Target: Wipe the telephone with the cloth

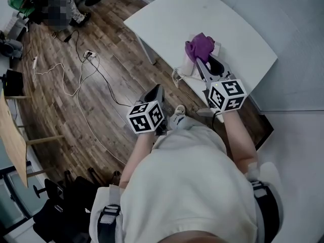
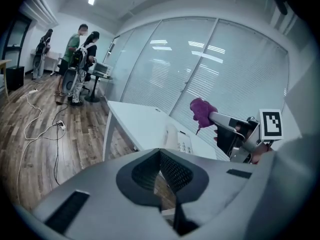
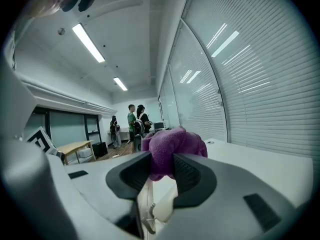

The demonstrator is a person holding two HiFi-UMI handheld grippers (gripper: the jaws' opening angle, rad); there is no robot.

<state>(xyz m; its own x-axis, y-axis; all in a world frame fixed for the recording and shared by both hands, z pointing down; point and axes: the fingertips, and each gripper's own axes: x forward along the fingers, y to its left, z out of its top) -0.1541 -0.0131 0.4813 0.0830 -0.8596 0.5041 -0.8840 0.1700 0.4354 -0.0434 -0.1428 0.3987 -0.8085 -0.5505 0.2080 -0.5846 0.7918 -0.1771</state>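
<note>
**Lowering the cloth onto the telephone**

Left of the white push-button desk telephone (image 2: 181, 140), well clear of it and off the table edge, the left gripper (image 2: 160, 156) hangs with its jaws closed on nothing. The telephone sits at the near edge of the white rectangular table (image 1: 167, 19). Just above the telephone, the right gripper (image 3: 161, 159) pinches a bunched purple terry cloth (image 3: 172, 143) between its pads. For a good wipe, the cloth's free bulge, not the jaw tips, should meet the casing and sweep across under light pressure. The telephone may slide, so the idle left gripper could steady it.
</note>
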